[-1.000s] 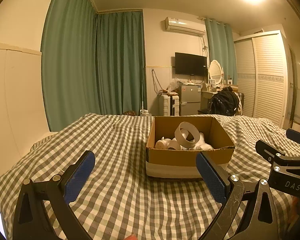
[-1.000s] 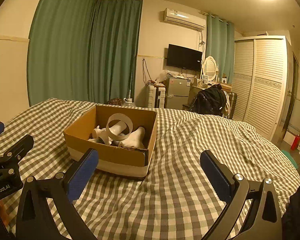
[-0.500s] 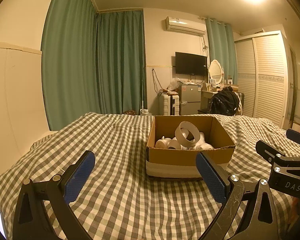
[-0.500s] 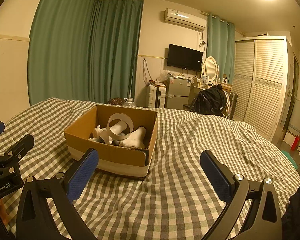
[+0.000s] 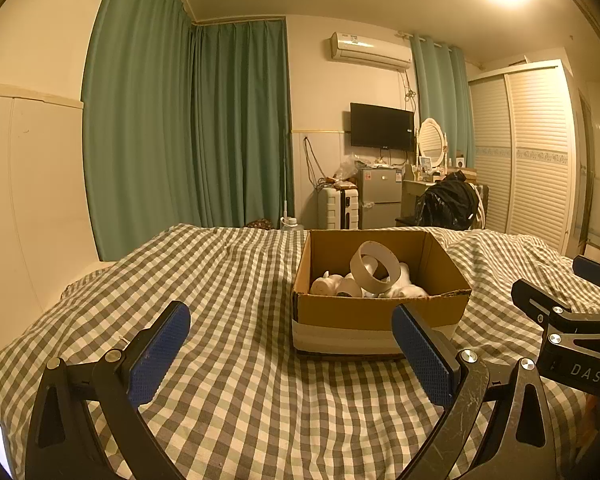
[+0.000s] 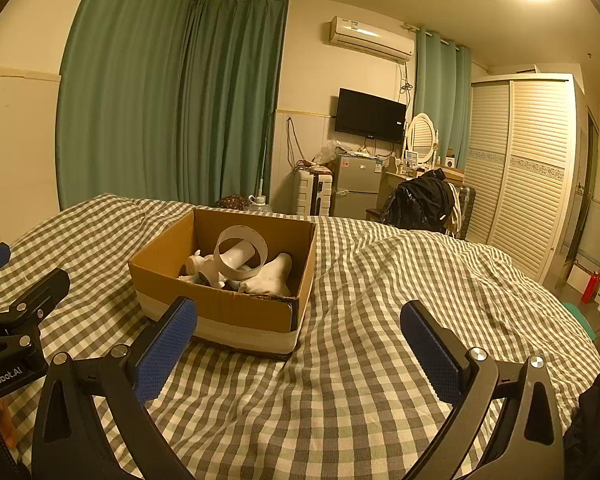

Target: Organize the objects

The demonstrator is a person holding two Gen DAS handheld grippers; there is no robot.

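Both tongs are spread wide with nothing between them, hovering low over the checked bedspread [image 5: 236,280]. Left tongs [image 5: 290,350] first: blue pads [image 5: 160,354] far apart, and the cardboard box [image 5: 379,312] sits just past the right-hand pad, a bit right of centre in that view. My other tool pokes in at the far right edge of the same view.

From the right tongs [image 6: 300,344], also gaping with empty pads [image 6: 431,350], the box [image 6: 224,308] is off to the left, ahead of the left-hand pad, and the left tool shows at the left edge. Box is open-topped, with a white band around the bottom. Inside there's a pile of white plastic pipe fittings [image 6: 268,276] with a big white ring [image 6: 240,254] propped upright on top of them.

Further right there's just rumpled bedspread, then the white wardrobe [image 6: 531,168] against the wall.
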